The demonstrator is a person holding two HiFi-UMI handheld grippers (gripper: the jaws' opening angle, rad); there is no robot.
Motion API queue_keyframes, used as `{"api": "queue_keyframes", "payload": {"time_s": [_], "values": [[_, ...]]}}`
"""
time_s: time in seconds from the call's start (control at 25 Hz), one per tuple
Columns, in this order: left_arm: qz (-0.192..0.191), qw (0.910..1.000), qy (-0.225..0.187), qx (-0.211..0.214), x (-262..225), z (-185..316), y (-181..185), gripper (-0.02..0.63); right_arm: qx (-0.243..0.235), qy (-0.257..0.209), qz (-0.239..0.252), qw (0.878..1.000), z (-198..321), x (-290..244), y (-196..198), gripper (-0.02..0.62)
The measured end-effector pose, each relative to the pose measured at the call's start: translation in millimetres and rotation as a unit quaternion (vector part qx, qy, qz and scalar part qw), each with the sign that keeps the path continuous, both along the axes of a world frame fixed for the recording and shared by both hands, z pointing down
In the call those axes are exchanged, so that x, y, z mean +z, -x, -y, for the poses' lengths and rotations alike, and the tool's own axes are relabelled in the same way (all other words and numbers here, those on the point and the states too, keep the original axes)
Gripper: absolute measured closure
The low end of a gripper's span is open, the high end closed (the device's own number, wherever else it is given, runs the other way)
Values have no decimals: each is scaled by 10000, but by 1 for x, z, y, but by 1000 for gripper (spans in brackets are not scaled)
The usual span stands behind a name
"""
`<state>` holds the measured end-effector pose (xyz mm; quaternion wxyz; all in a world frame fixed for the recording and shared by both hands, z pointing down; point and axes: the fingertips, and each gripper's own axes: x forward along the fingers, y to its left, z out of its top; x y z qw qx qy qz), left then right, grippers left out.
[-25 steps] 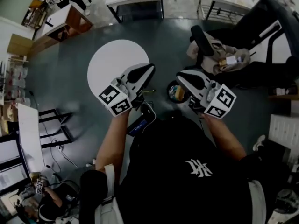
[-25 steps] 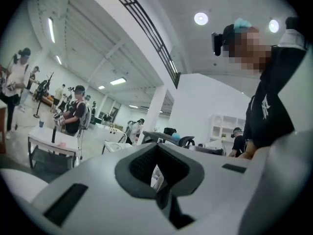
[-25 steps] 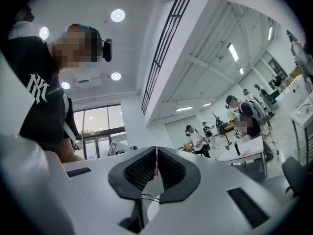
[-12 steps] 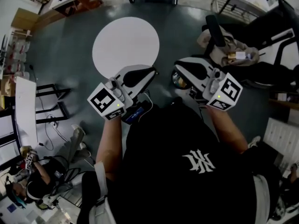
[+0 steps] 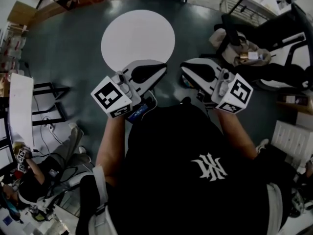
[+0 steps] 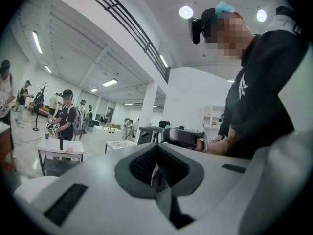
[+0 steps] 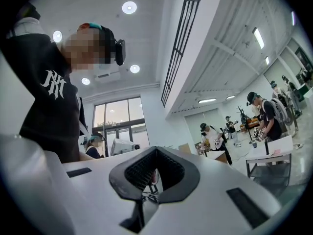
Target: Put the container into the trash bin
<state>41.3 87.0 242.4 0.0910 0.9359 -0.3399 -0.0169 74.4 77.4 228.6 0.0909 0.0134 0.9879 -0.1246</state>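
Left tongs (image 5: 161, 71) and right tongs (image 5: 184, 72) stayed pressed together, empty, and ended nearer the round white desk (image 5: 138, 35). The trash bin and container slipped out of sight under right tongs.

Head view: above person (image 5: 190, 190), steeply down, floor (image 5: 63, 48) at 12 o'clock. Left gripper view hugs left tongs (image 6: 157, 174), right gripper view right tongs (image 7: 154, 174), facing outward; both share black shirt (image 6: 264, 97), 3 and 9 o'clock.

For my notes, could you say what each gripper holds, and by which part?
Nothing: left gripper and right gripper both have shut, empty jaws.
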Motion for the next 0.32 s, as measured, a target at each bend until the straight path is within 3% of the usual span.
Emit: {"api": "queue_keyframes", "payload": {"time_s": [0.32], "values": [[-21,9999,80,74,10,-18,28,604,-93,181,140,9997,-24,8,28,560]]}}
